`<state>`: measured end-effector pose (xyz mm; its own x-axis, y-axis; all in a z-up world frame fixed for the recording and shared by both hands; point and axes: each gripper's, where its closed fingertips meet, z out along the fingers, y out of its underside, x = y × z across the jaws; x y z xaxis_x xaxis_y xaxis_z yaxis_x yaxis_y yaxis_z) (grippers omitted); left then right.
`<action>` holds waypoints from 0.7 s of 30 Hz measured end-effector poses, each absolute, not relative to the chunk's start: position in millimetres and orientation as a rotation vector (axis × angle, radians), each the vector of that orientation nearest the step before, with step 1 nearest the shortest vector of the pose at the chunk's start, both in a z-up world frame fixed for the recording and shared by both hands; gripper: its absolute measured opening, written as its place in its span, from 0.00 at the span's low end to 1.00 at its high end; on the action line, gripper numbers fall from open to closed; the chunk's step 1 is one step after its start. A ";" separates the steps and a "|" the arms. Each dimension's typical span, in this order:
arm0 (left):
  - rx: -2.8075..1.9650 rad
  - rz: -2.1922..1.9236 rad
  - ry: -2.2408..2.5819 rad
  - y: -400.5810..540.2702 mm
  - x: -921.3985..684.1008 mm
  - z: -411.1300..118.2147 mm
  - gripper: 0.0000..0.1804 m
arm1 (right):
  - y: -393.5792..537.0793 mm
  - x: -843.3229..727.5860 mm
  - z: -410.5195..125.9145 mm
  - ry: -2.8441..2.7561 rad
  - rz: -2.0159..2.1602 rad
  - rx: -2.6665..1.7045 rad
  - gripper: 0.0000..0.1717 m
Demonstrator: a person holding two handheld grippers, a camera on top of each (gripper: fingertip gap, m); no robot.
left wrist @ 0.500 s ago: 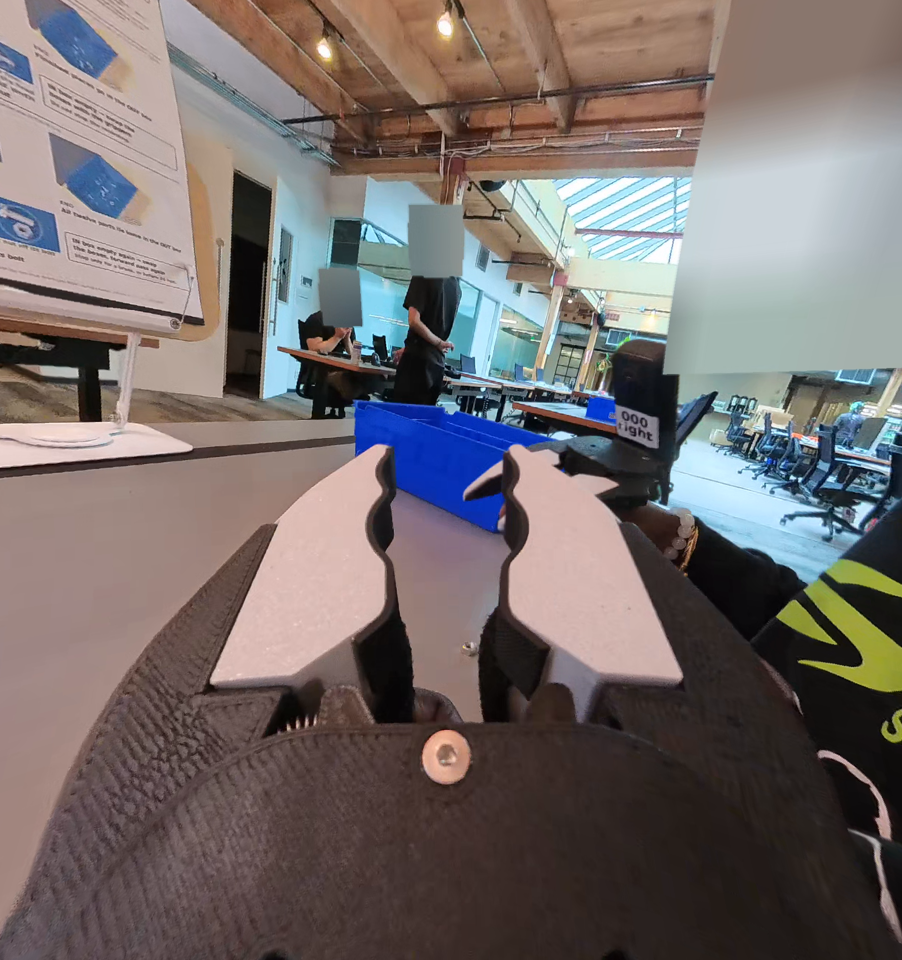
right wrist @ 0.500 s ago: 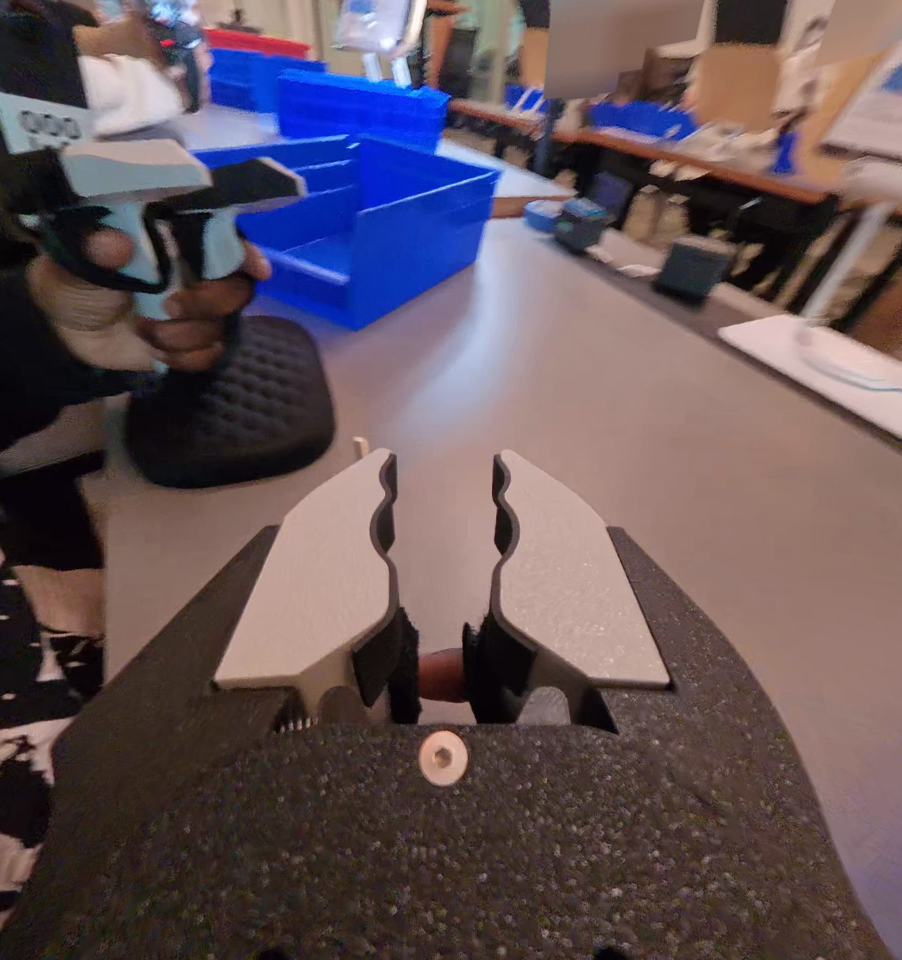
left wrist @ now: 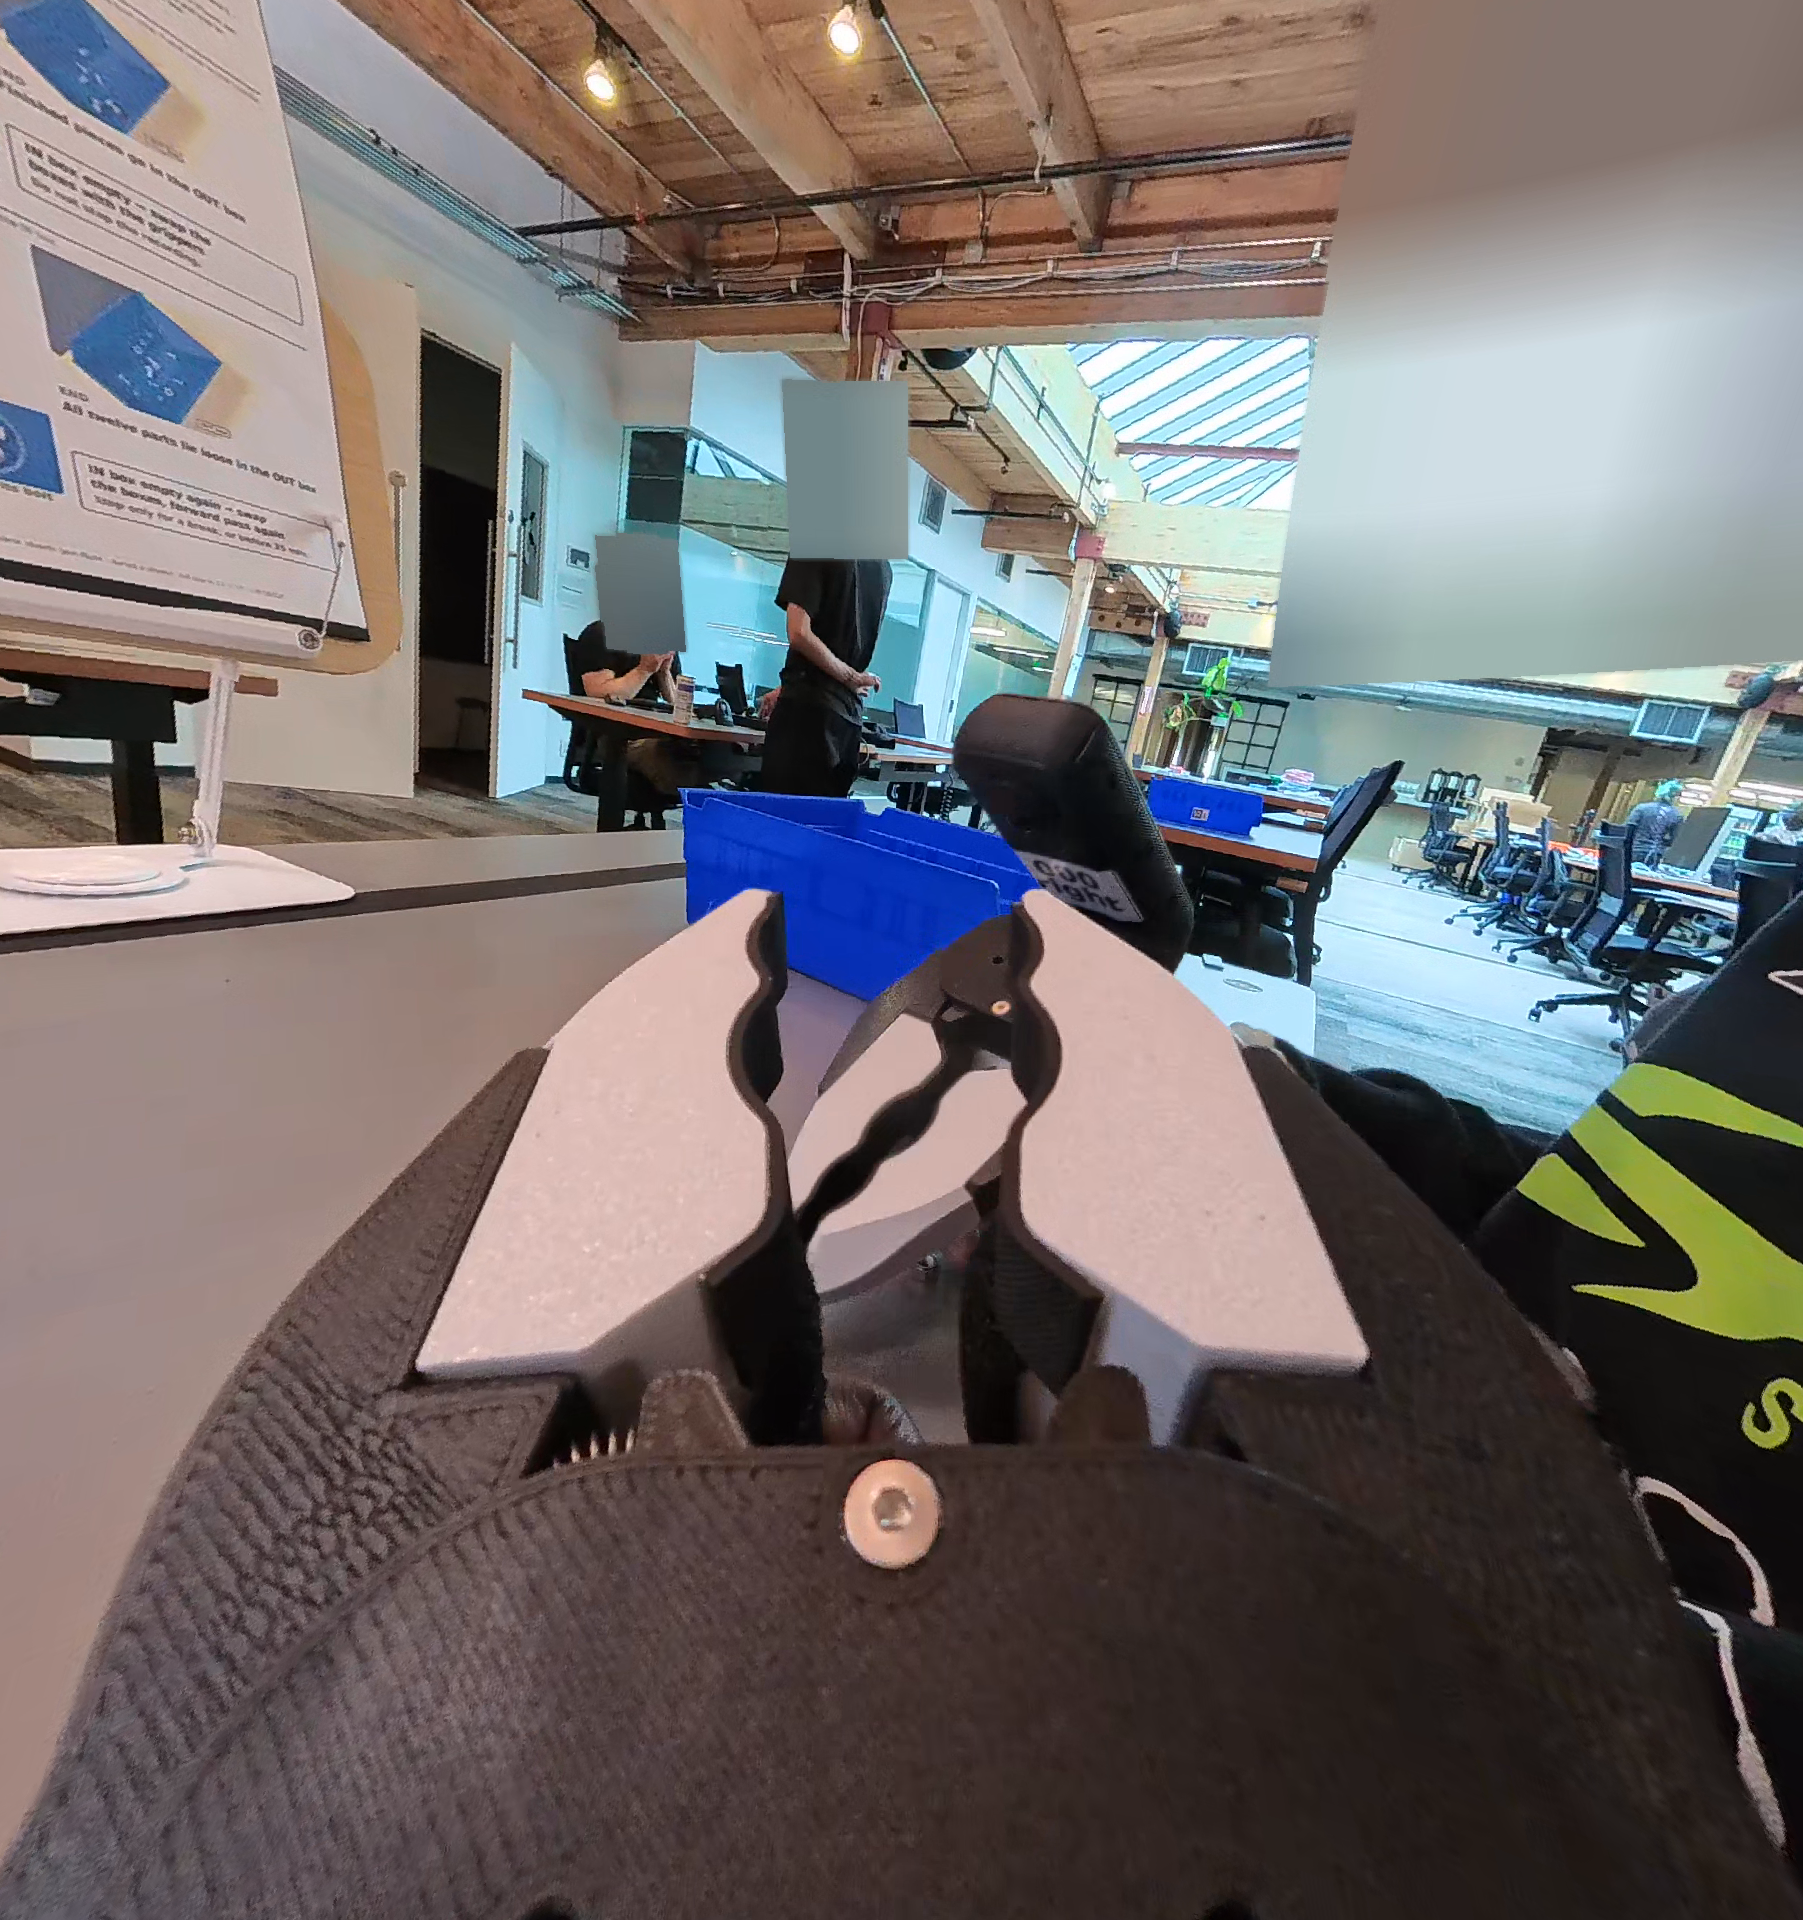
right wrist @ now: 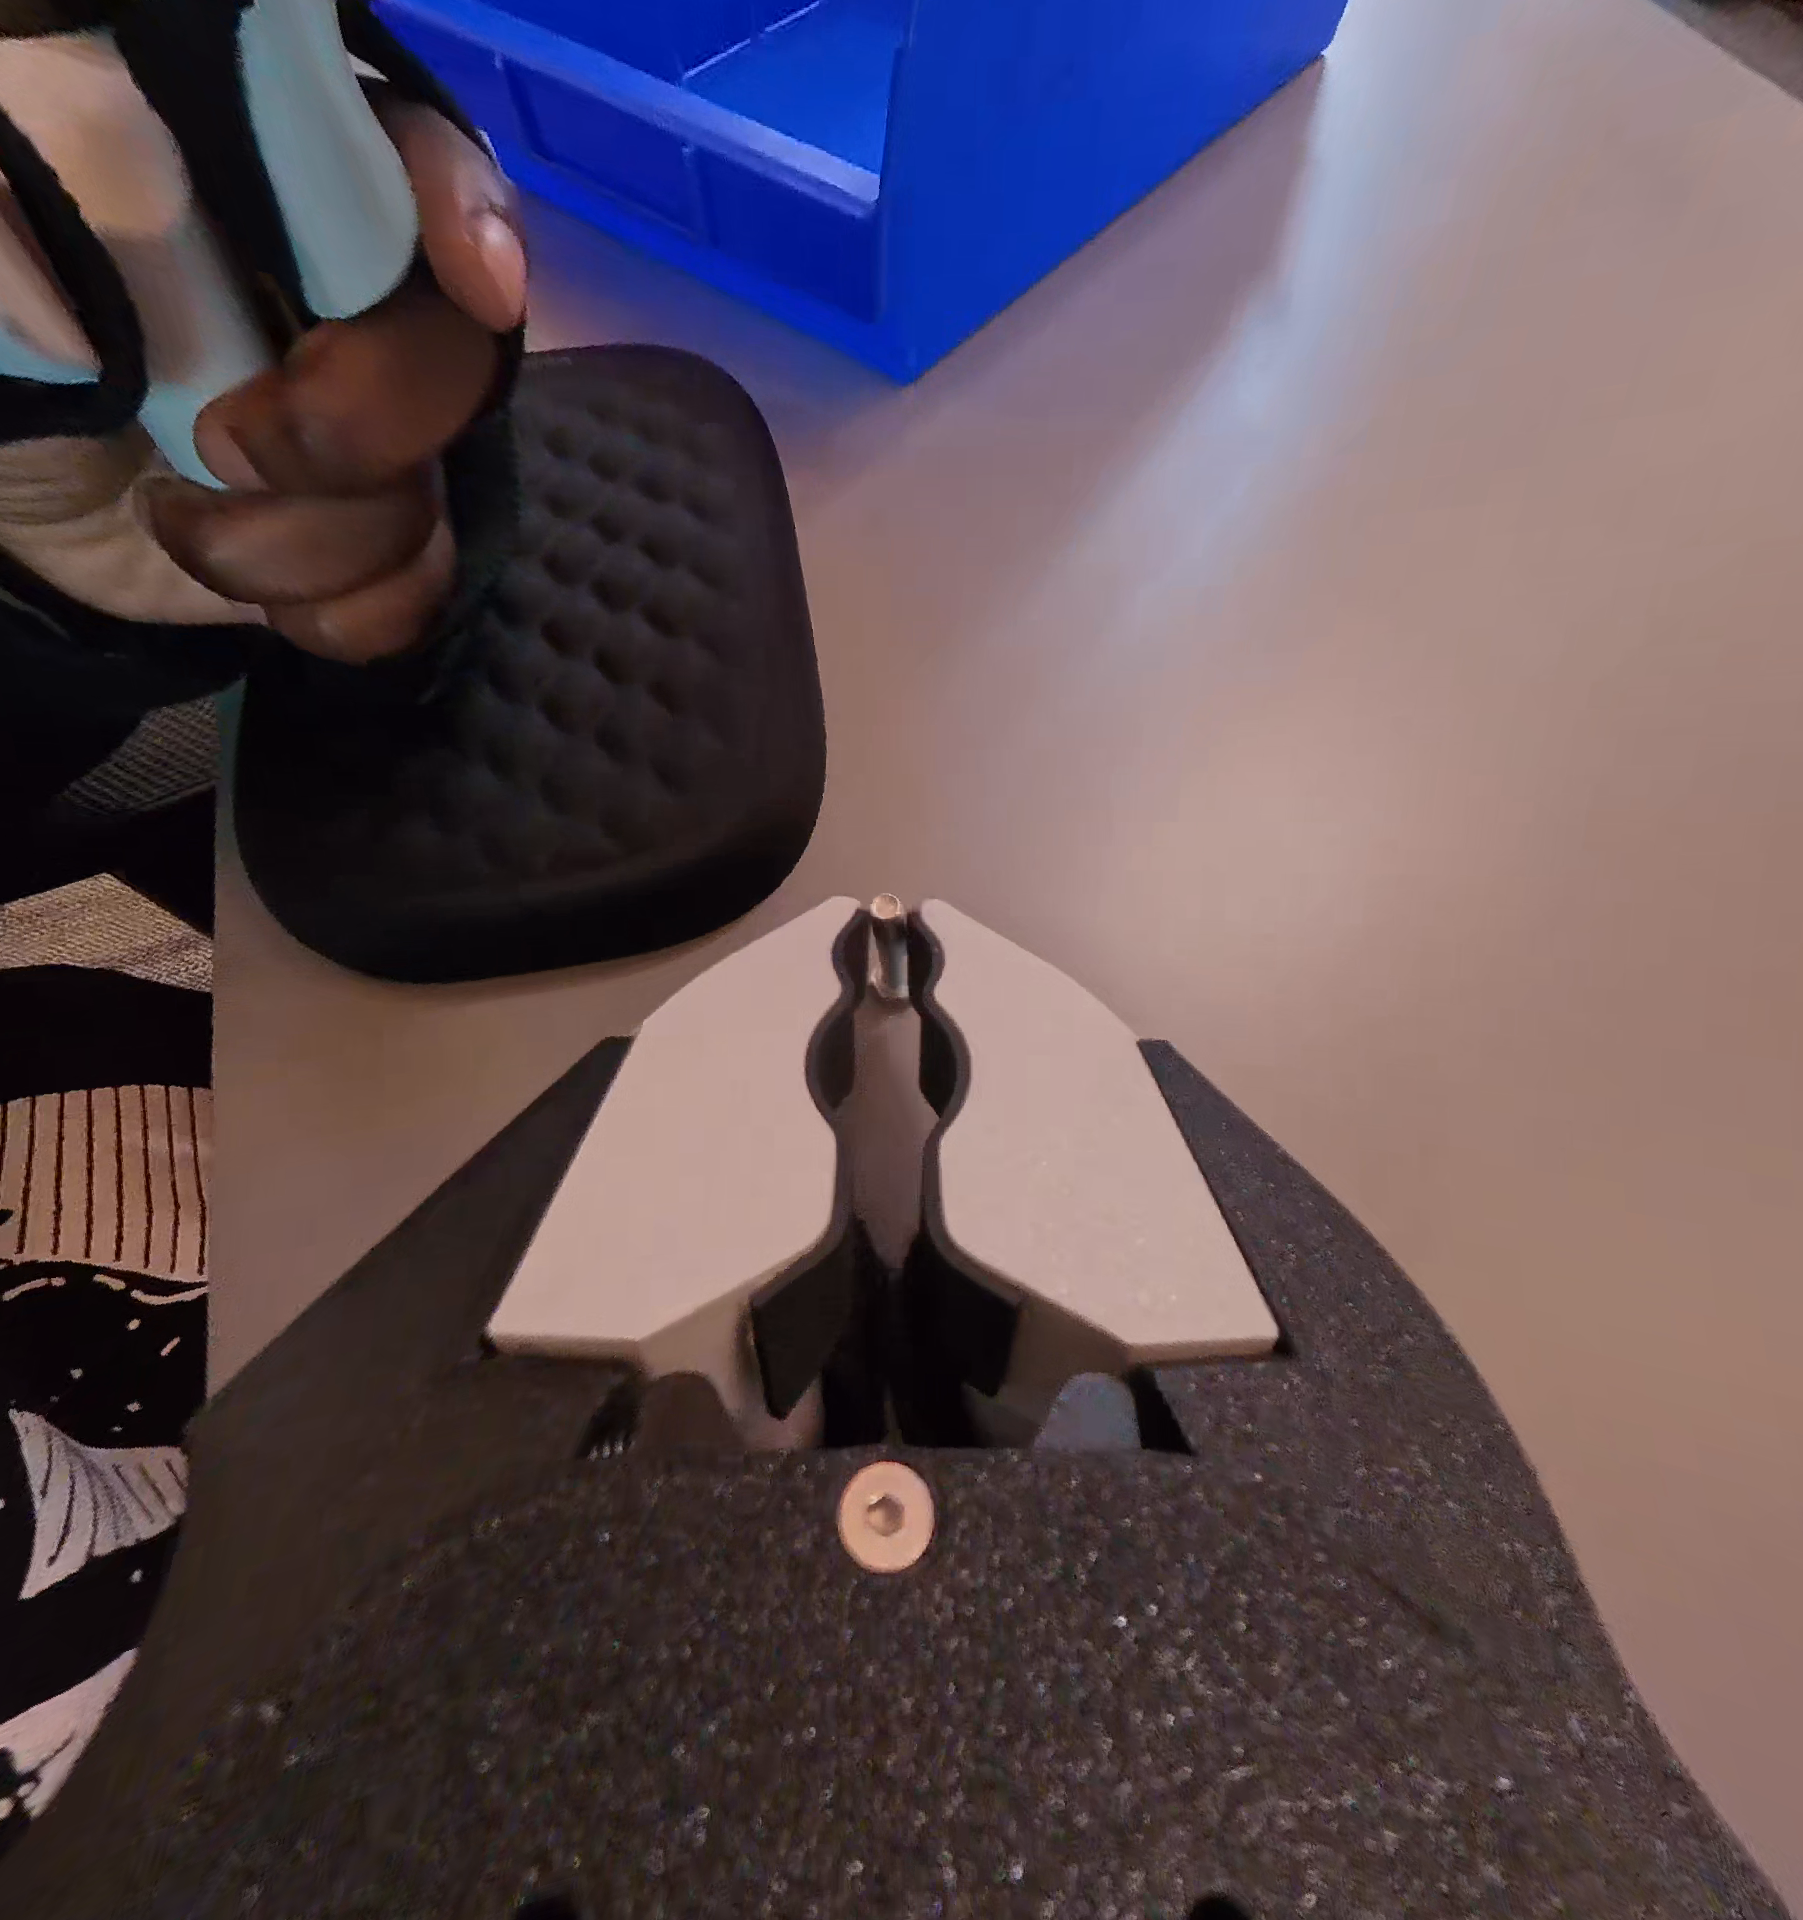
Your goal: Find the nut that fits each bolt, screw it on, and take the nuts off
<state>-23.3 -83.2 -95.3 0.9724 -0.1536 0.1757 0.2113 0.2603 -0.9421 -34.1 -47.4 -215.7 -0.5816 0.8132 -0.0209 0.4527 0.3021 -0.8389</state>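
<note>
The right gripper [right wrist: 886, 914] has its fingertips pinched on a small silver bolt [right wrist: 886, 951], which stands upright between them over the grey table [right wrist: 1396, 727] — so the step in hand looks like picking up a bolt to pair with a nut. The left gripper [left wrist: 892, 935] is spread with nothing between its fingers. A small metal piece [left wrist: 925, 1262], possibly a nut, lies low between them. Next, the left must grasp a fitting nut. The blue bin [right wrist: 928, 156] and black pad [right wrist: 564, 675] sit close by — little room to turn.
</note>
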 end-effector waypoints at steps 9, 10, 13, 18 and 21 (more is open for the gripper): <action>-1.610 0.128 0.019 -50.8 -13.2 -125.4 0.23 | -28.9 -15.1 -126.0 -1.896 1.502 -1.155 0.03; -1.638 0.175 0.033 -45.7 -10.3 -128.2 0.22 | -30.2 -11.4 -115.6 -1.879 1.528 -1.137 0.03; -1.661 0.185 0.053 -33.8 1.1 -130.7 0.20 | -34.9 -2.4 -98.4 -1.870 1.547 -1.106 0.03; -1.658 0.331 0.021 -31.8 -7.0 -128.1 0.16 | -36.4 -2.3 -93.9 -1.815 1.521 -1.174 0.03; -1.643 0.456 -0.008 -32.9 -14.9 -125.0 0.14 | -38.8 -5.6 -91.5 -1.758 1.545 -1.225 0.03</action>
<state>-14.9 -32.9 -125.0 0.9190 0.2701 -0.2872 -0.2596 -0.1335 -0.9564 -5.6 -38.8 -91.5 -0.4739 0.8598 -0.1904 0.2991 -0.0462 -0.9531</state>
